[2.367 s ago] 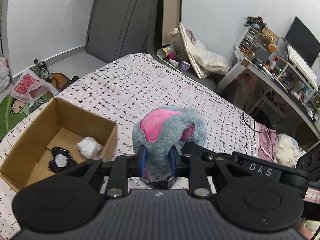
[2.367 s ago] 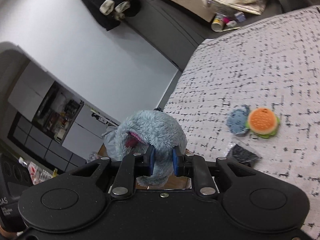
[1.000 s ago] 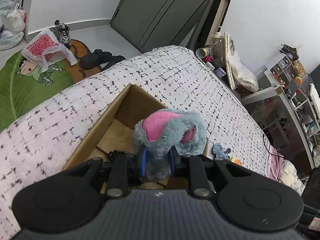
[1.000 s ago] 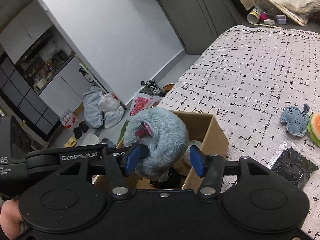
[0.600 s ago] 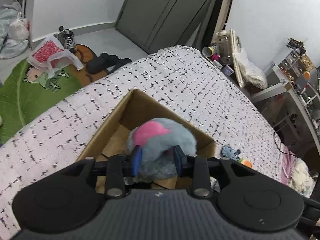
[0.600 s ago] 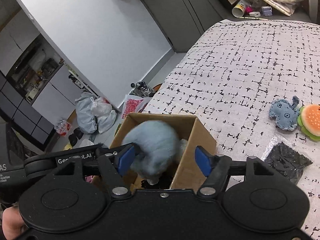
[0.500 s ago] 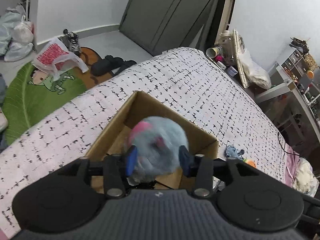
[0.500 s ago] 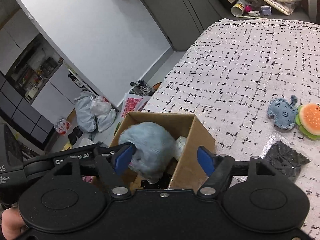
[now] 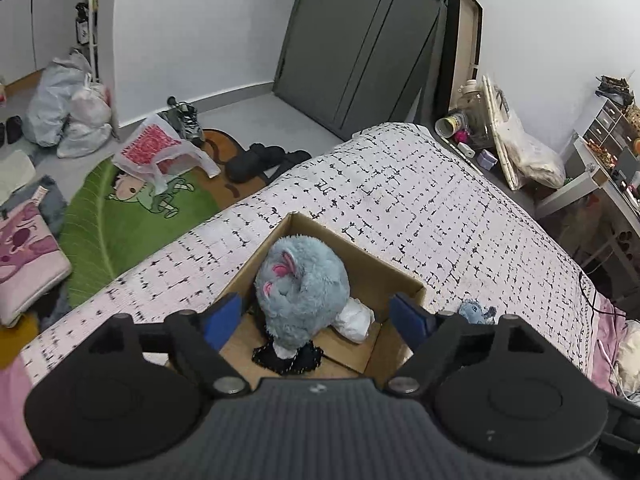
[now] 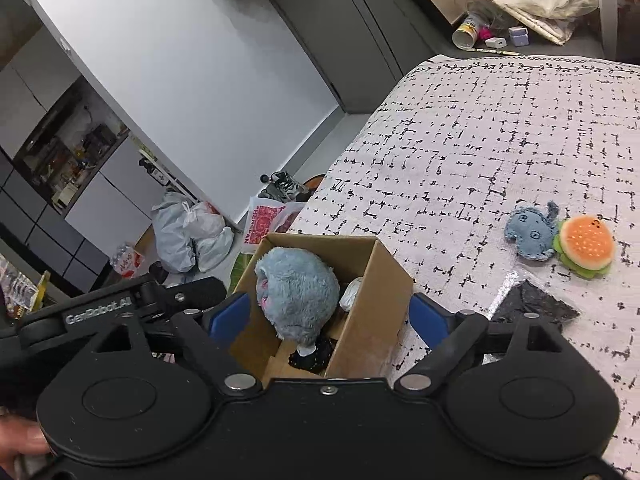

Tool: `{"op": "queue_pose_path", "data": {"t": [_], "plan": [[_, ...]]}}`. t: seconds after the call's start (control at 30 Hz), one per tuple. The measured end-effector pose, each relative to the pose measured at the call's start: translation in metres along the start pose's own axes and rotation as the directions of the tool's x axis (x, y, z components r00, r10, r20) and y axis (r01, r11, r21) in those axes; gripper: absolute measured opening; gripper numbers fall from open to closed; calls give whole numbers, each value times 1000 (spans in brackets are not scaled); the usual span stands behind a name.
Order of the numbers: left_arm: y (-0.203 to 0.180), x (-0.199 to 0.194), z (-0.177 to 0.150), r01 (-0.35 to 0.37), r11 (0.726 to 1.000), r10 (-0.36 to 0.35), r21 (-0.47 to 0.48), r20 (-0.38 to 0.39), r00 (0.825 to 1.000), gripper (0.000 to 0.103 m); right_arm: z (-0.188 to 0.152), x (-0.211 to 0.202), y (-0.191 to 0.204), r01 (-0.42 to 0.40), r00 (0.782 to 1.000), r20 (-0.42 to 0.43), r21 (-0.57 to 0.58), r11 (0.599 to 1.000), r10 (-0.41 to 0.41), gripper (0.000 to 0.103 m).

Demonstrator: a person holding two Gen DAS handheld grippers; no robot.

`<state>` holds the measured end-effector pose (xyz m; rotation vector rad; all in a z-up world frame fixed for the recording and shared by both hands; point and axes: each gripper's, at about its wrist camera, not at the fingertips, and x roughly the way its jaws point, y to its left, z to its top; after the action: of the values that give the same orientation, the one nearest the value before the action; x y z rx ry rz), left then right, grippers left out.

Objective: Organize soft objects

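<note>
A grey-blue plush toy with pink ears (image 9: 302, 284) (image 10: 298, 294) lies inside the open cardboard box (image 9: 384, 278) (image 10: 372, 320) on the bed, on top of a black item (image 9: 286, 356) and beside a white soft item (image 9: 354, 318). My left gripper (image 9: 318, 318) is open and empty above the box, its blue fingertips (image 9: 222, 318) either side of the toy. My right gripper (image 10: 330, 316) is open and empty above the box too. A small blue plush (image 10: 532, 234) and a burger plush (image 10: 586, 246) lie on the bed to the right.
A black packet (image 10: 534, 306) lies on the patterned bedspread (image 10: 480, 152) near the box. The box stands near the bed's left edge; below are a green rug (image 9: 120, 216), bags (image 9: 68, 112) and shoes. A cluttered desk (image 9: 608, 168) stands at the right.
Both grippers held the grey-blue plush over the bed, carried it over the box and opened. The plush dropped into the box; both grippers have lifted higher.
</note>
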<state>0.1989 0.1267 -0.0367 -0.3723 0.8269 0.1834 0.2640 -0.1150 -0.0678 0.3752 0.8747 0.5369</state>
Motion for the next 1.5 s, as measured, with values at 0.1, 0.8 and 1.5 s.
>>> {"op": "queue_pose_path", "data": {"t": [0.1,0.8,1.5], "plan": [[-9,-16,-3,-20,1000,20,14,3,1000,82,2,-9,-4,0,1000,-1,8,1000,0,86],[-53,-105,-38,-130,989,121,69,118,986,100,-4,-86,-37,-25,997,69,40,999,23,94],[-82,-135,-83,-122,992,115,37,152,982,103,-19,-131,-72,-86,994,66,28,996,84,100]]}}
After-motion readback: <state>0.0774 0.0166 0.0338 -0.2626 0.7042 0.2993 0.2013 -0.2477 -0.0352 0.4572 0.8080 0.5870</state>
